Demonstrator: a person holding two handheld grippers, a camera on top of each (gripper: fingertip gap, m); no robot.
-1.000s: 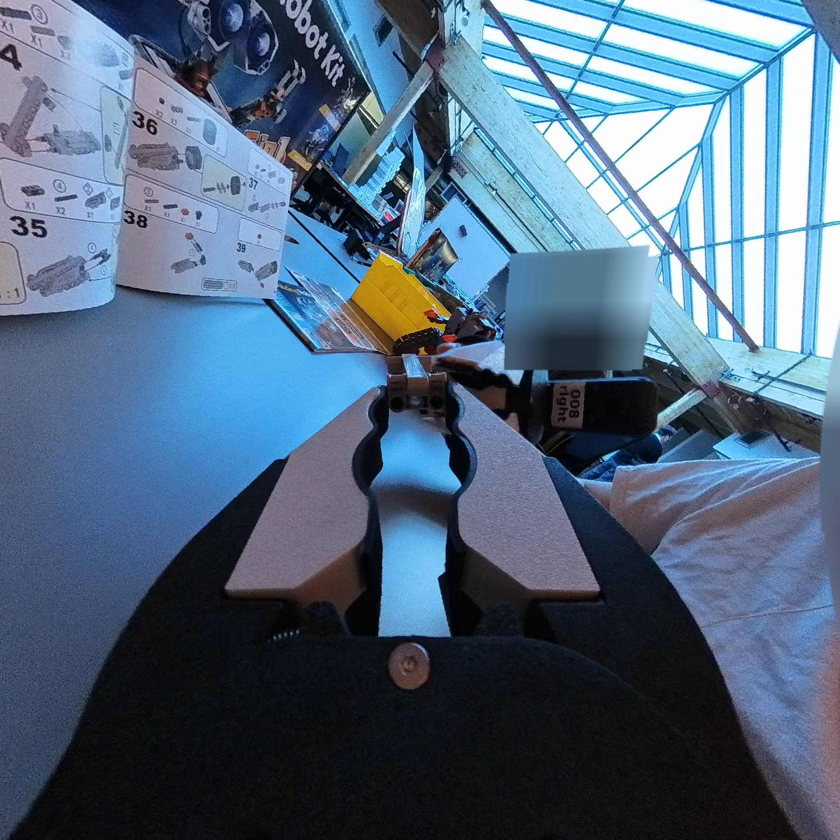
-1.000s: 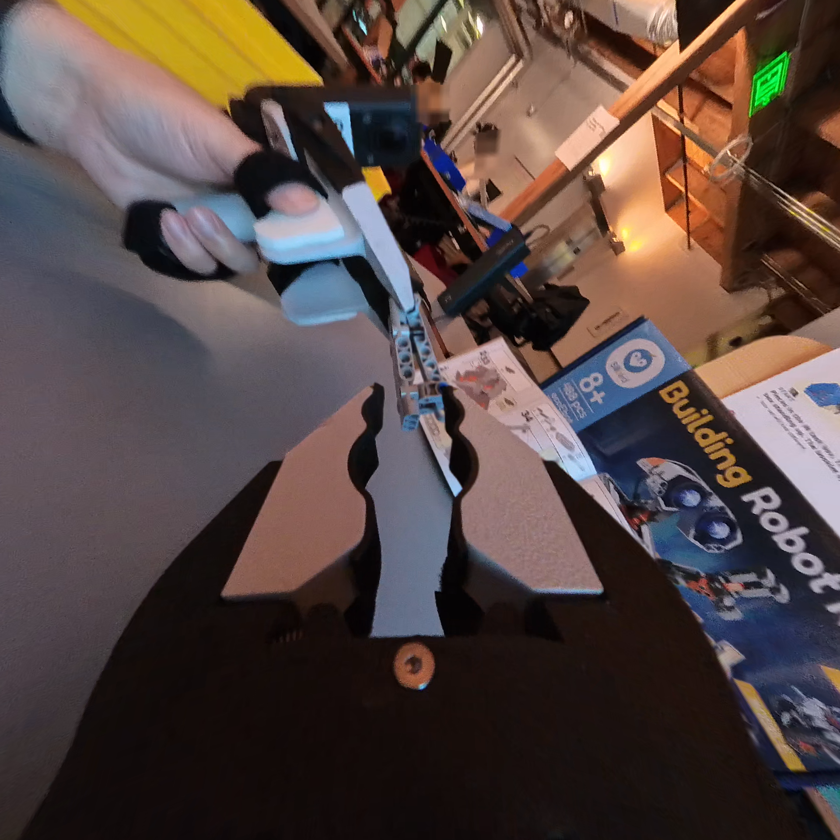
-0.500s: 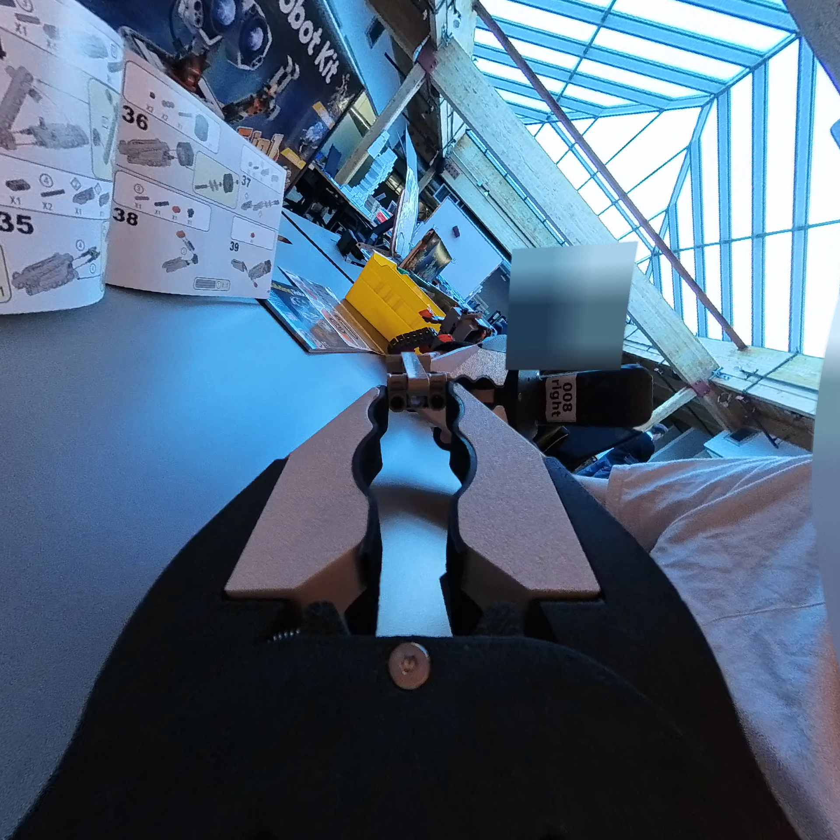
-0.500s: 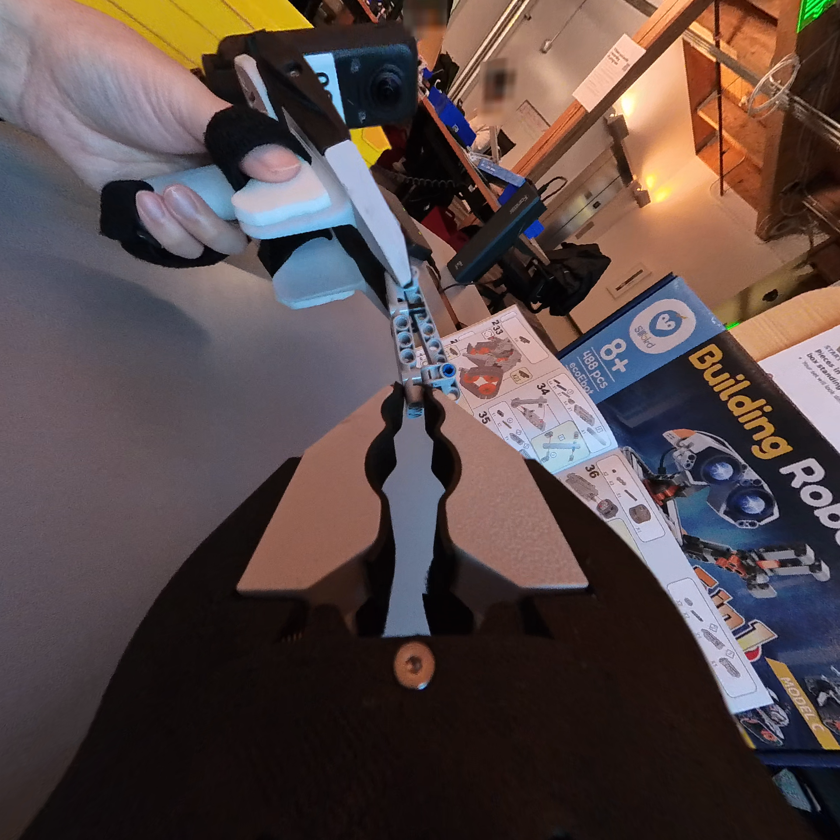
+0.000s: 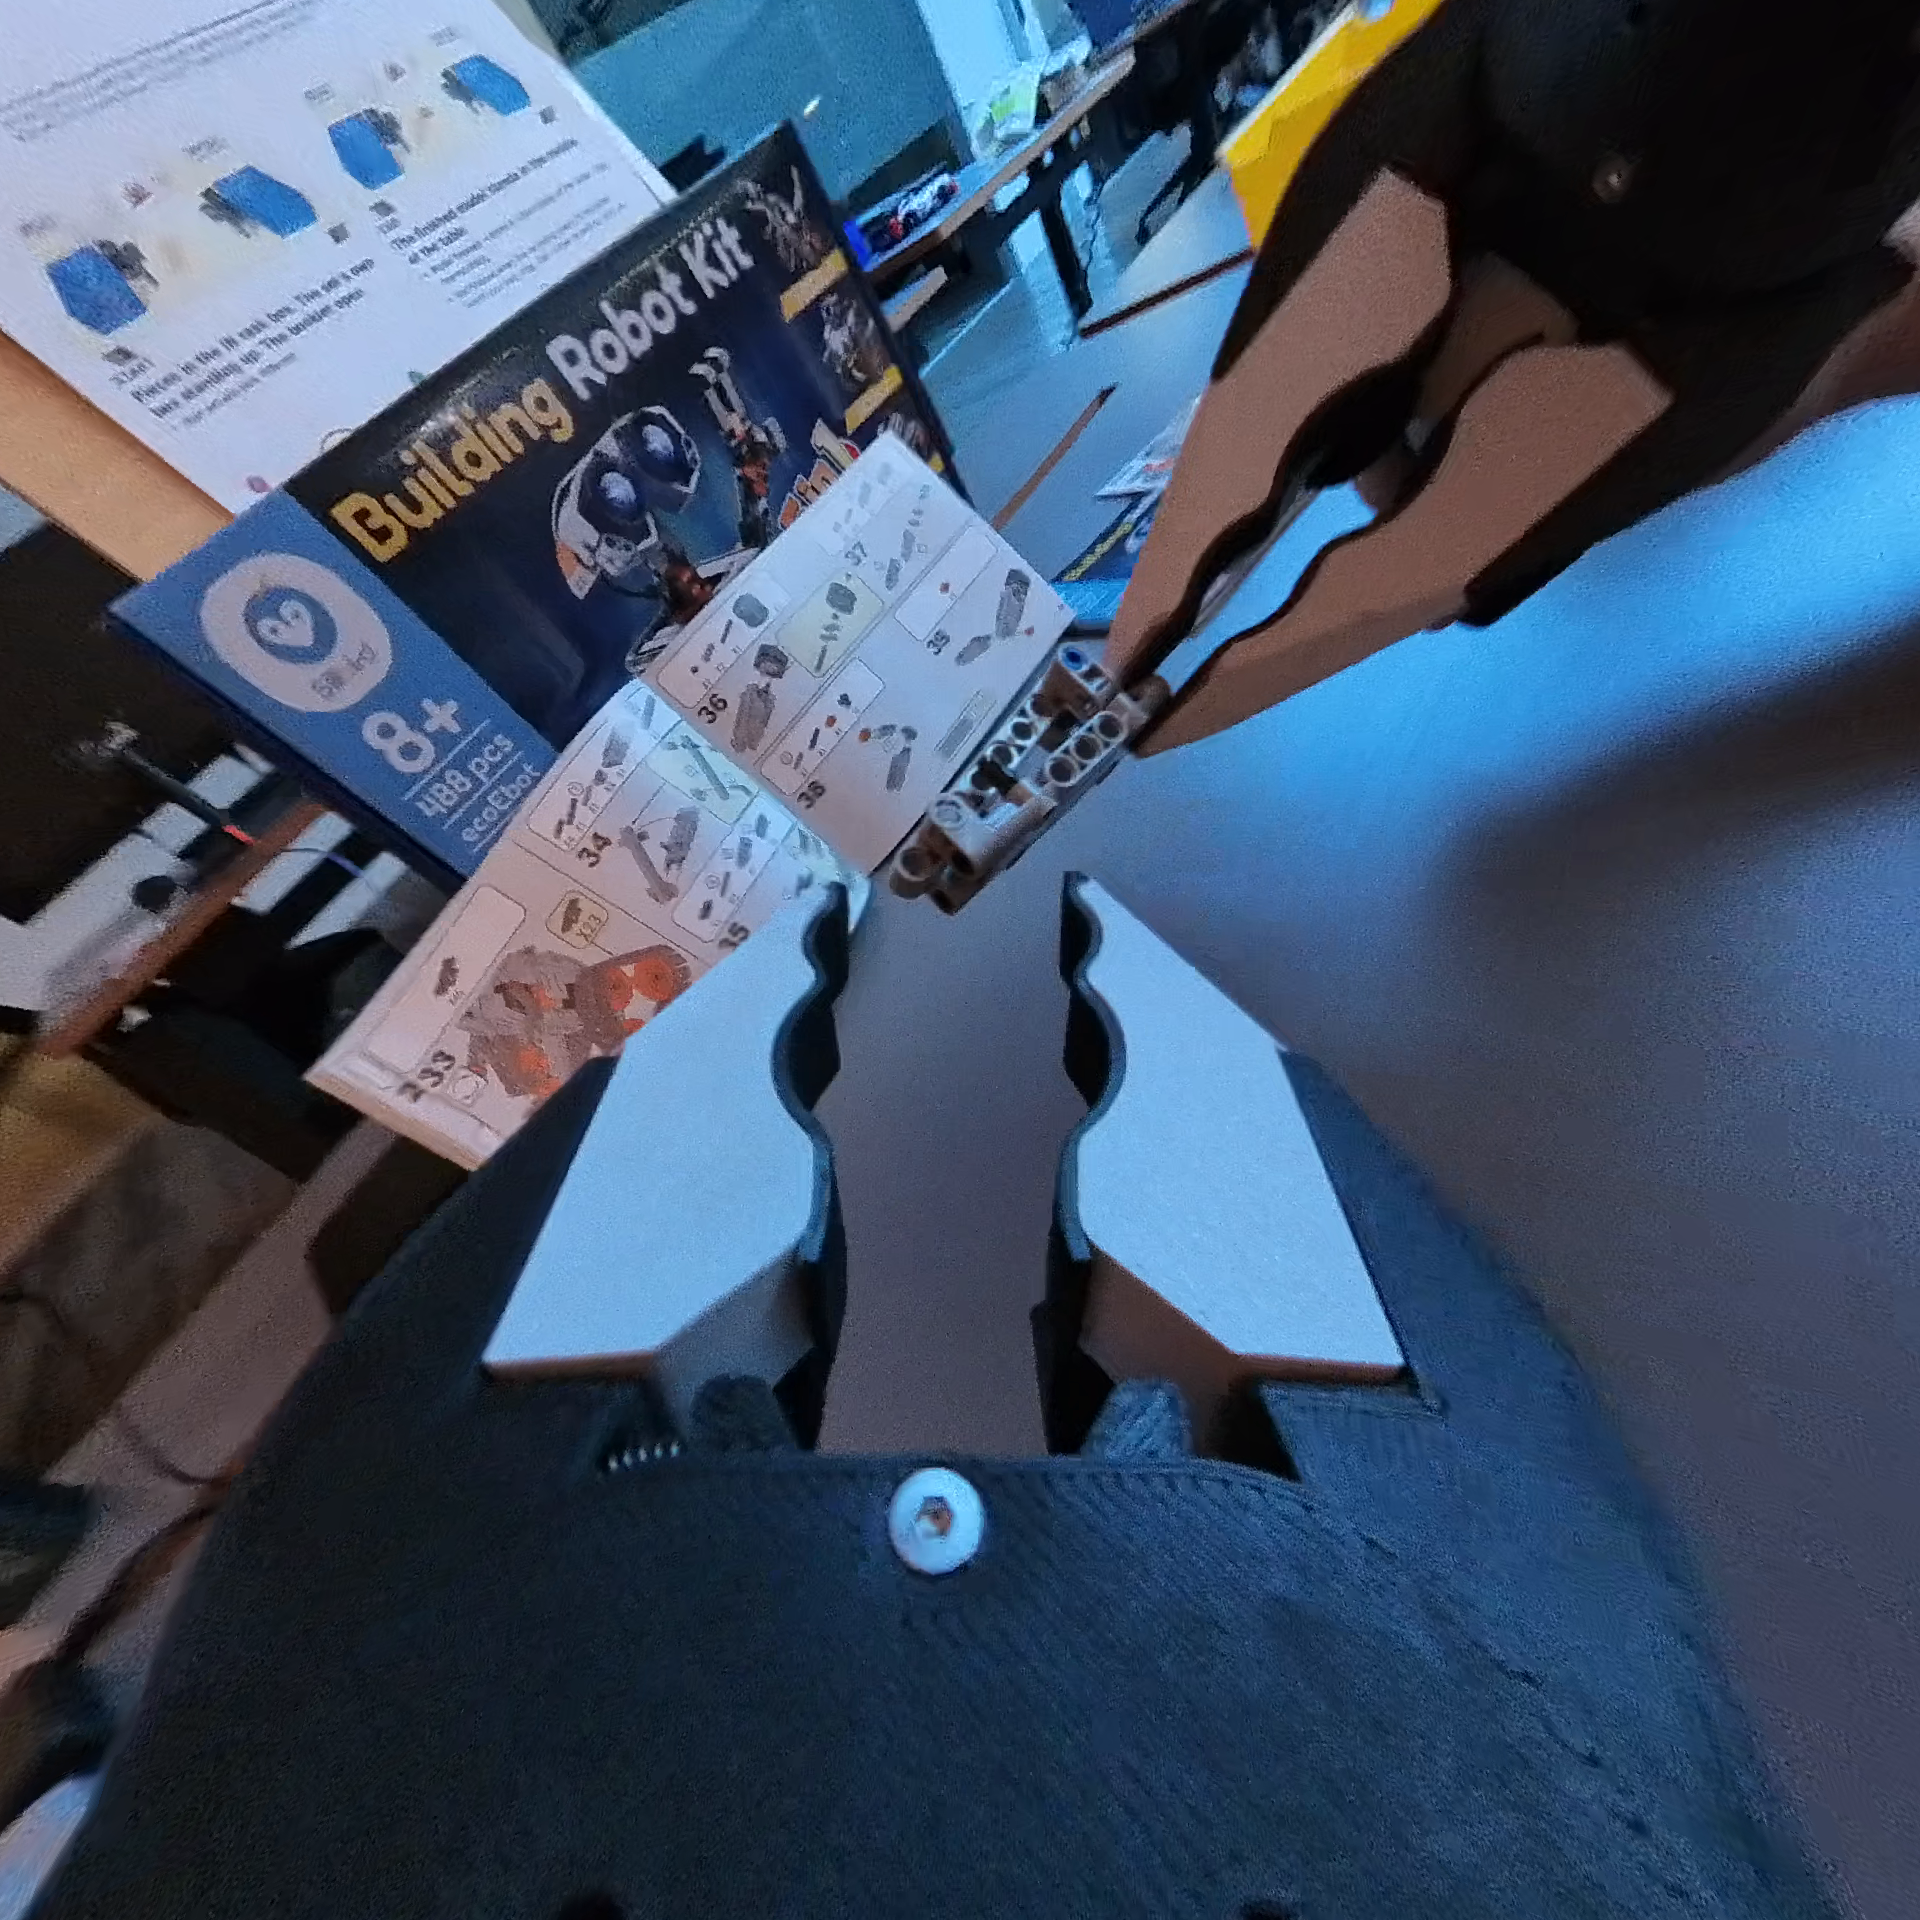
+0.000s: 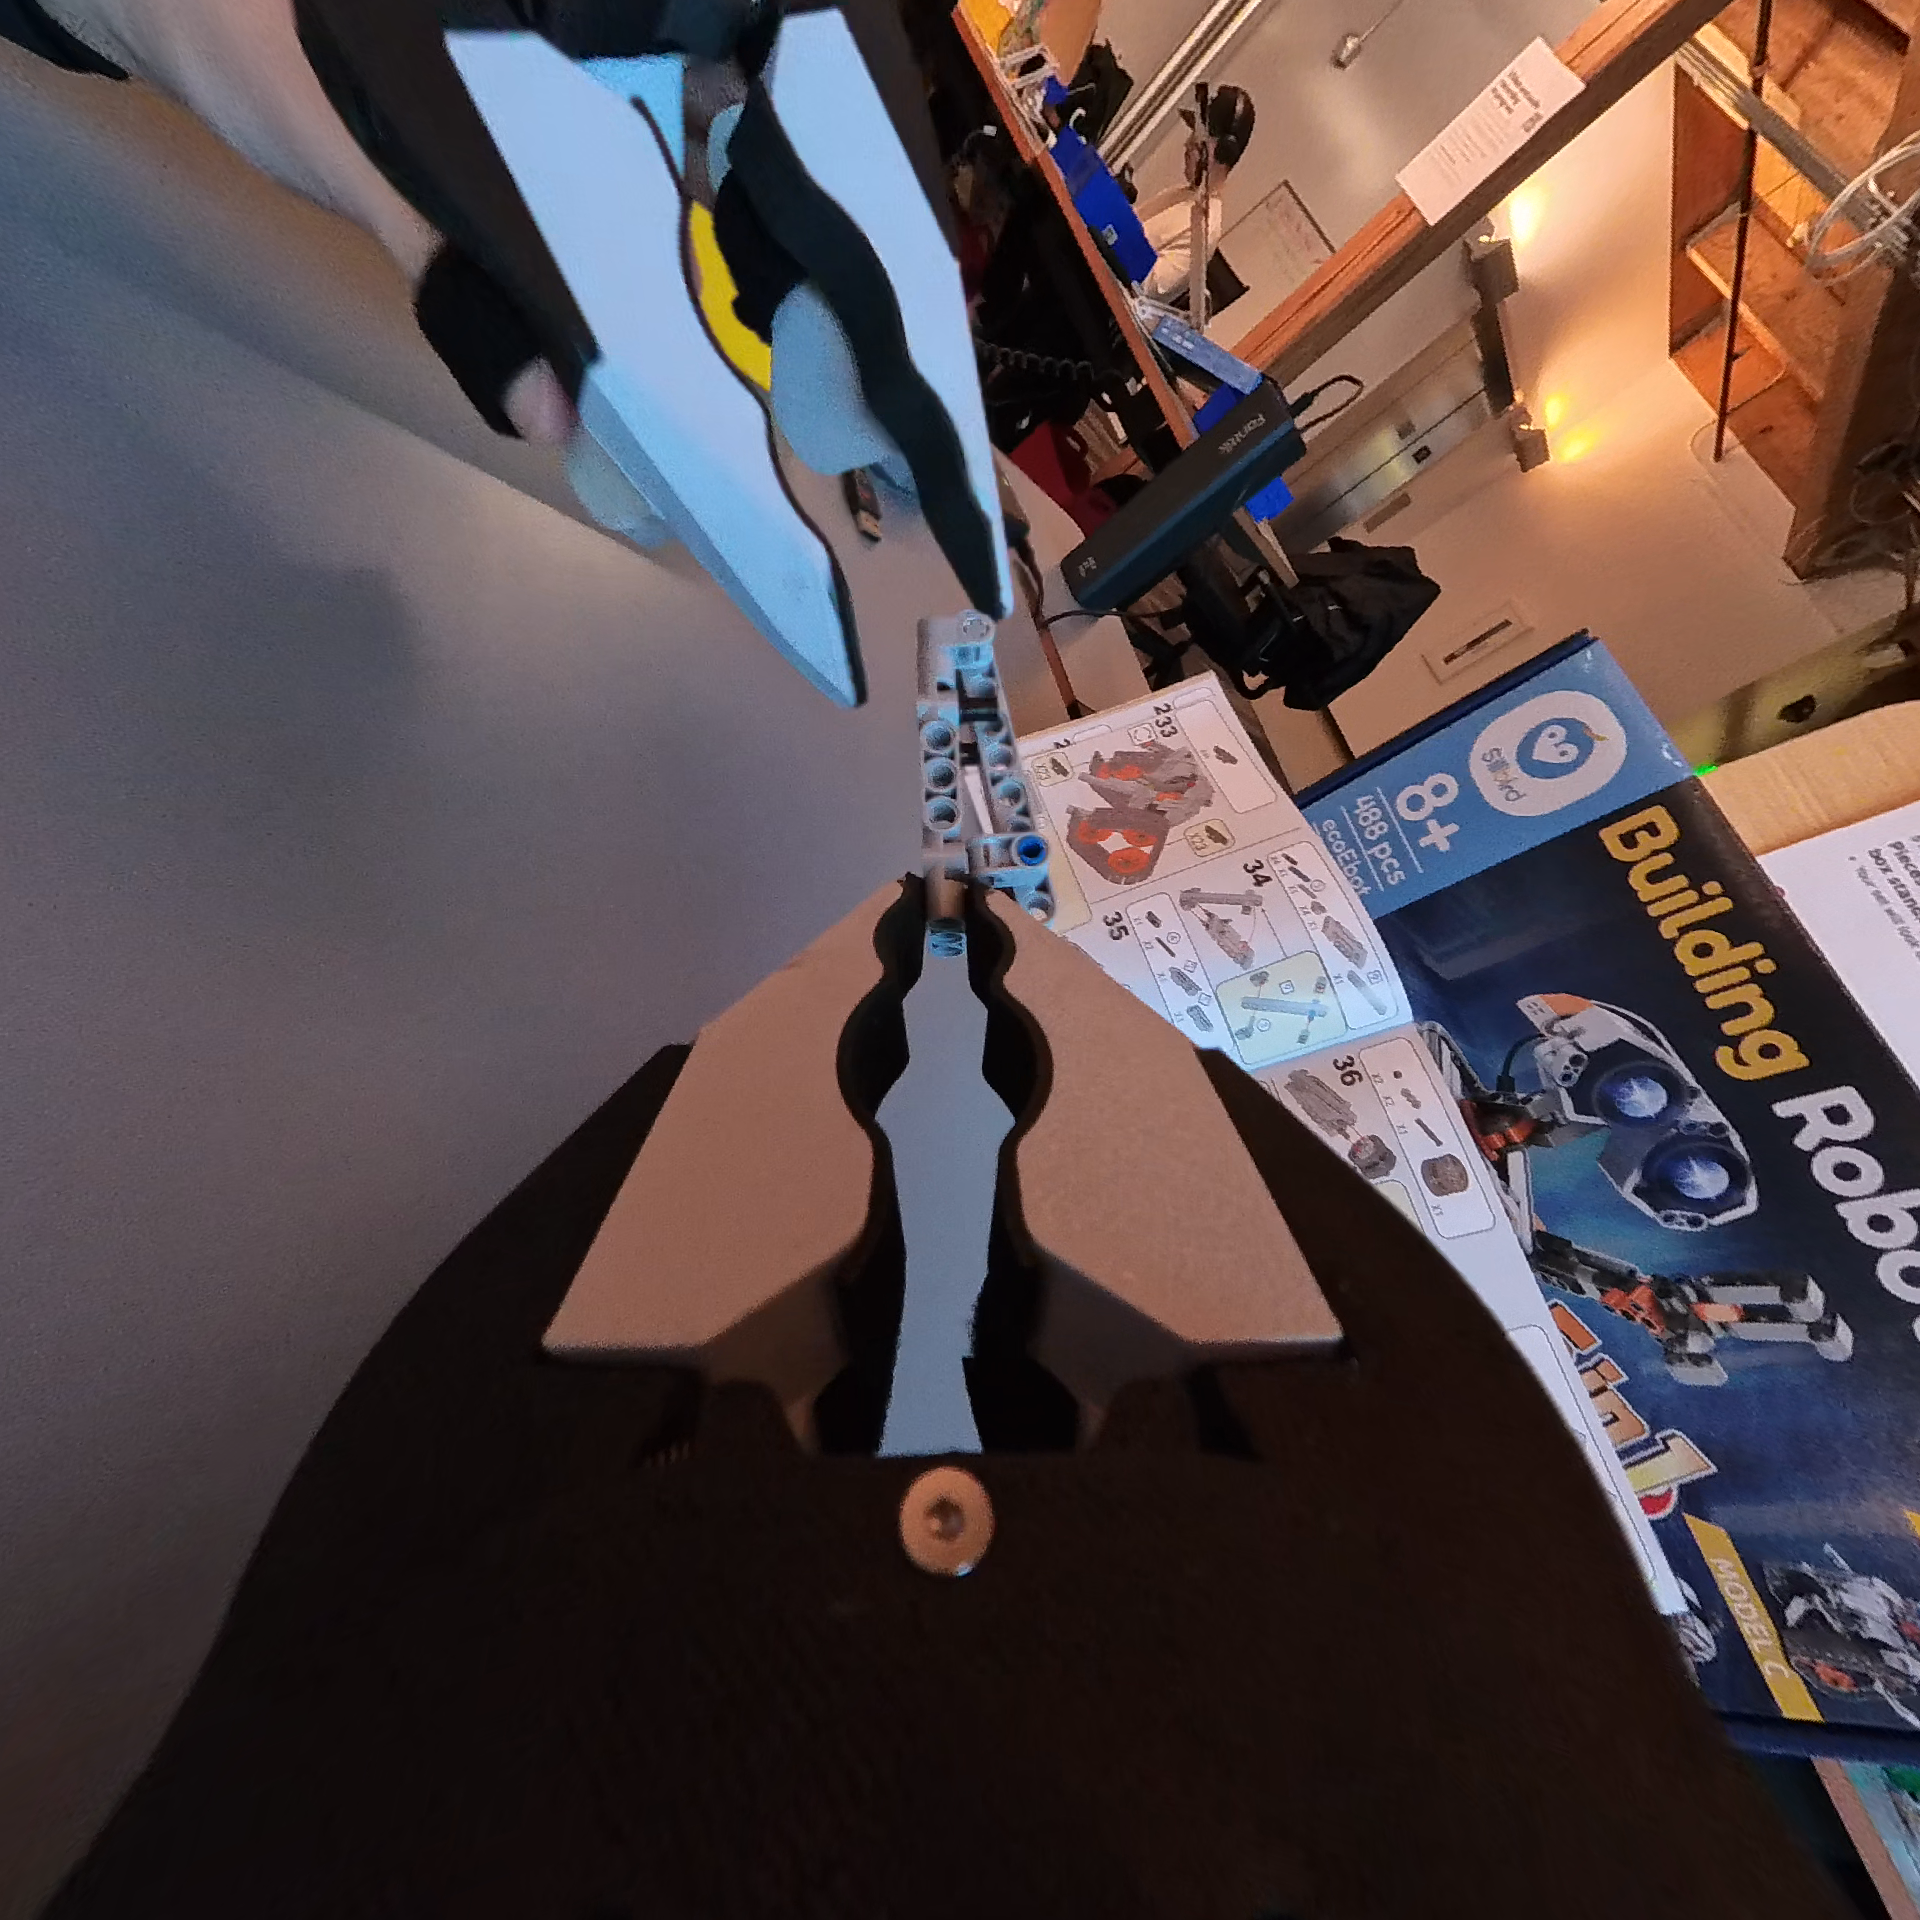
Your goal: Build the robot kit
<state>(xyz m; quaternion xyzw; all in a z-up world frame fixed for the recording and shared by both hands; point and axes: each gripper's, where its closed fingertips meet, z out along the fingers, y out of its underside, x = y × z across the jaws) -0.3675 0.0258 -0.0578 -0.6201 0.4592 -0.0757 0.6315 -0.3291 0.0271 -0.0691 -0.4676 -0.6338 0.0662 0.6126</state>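
A small grey assembly of holed beams [image 6: 961, 769] with a blue pin is pinched at its near end by my right gripper [image 6: 948, 902], which is shut on it and holds it above the grey table [image 6: 312, 883]. My left gripper [image 6: 920, 649] faces it from above with jaws apart, its tips at the assembly's far end; I cannot tell if they touch. In the left wrist view my left gripper [image 5: 956, 902] is open and empty. The assembly [image 5: 1013, 779] hangs just beyond its tips, held by my right gripper [image 5: 1132, 707].
An open instruction booklet [image 5: 748, 790] [image 6: 1195, 894] lies on the table against a dark blue kit box [image 5: 582, 436] [image 6: 1714, 1091]. A white printed sheet [image 5: 260, 208] stands behind. A yellow bin [image 5: 1320, 104] is farther off. A gloved hand [image 6: 488, 353] holds the left gripper. About 5 cm separates my left fingertips from my right.
My left gripper, shut on the assembly before, has opened and swung round to face the booklet. My right gripper has closed on the assembly's other end and now holds it alone.
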